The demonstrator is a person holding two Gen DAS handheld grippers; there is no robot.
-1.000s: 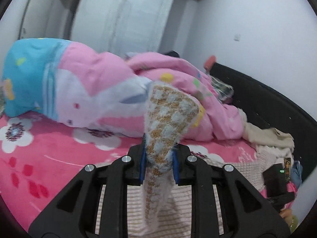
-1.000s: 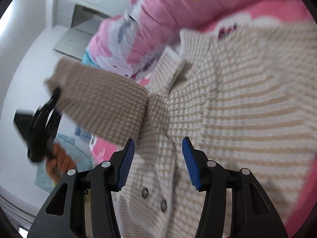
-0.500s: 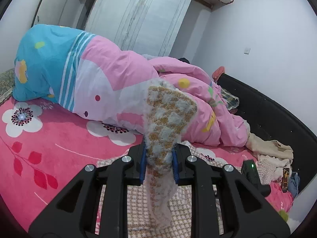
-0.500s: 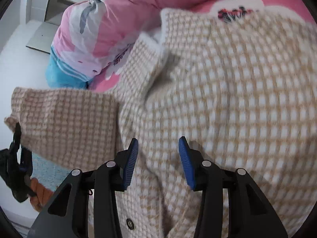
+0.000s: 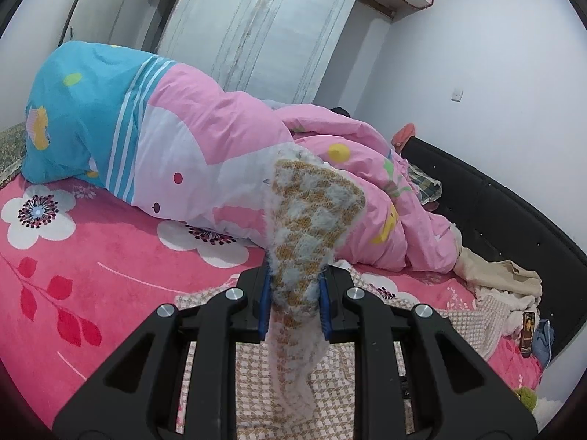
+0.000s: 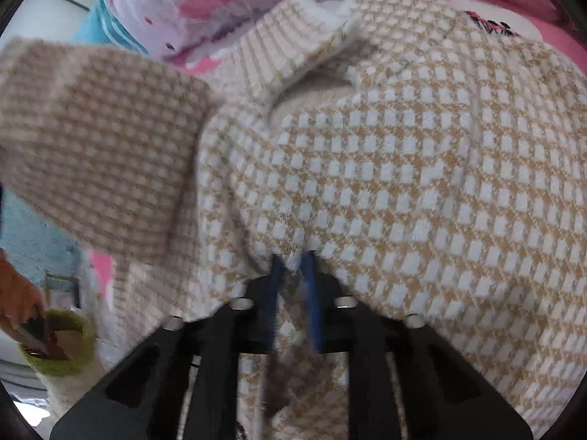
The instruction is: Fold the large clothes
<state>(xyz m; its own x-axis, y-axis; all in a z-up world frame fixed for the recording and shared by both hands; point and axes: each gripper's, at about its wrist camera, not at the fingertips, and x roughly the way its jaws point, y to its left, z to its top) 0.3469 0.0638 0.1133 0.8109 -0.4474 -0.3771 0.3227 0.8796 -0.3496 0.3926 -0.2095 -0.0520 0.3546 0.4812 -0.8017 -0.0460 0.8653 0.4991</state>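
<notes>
1. While my left tool (image 5: 293, 302) pinches a fold of the sweater (image 5: 312, 216), that fuzzy tan-and-white checked piece stands up between its blue pads, which are nearly together on it.
2. My right tool (image 6: 293, 293) has just been closing; its pads now stand almost together with a ridge of the sweater (image 6: 422, 168) caught between them.
3. I see the rest of the sweater spread on the pink flowered bed (image 5: 91, 256), one sleeve (image 6: 95, 154) lifted at the left of the right view.
4. Behind it lies a heaped pink-and-blue quilt (image 5: 176, 139).
5. At the lower left of the right view, a green cup (image 6: 58, 344) has a dark thing inside that I cannot identify; a hand (image 6: 18, 300) is just beside its rim.
6. More clothes (image 5: 502, 282) are piled against the dark bed frame (image 5: 513, 212).
</notes>
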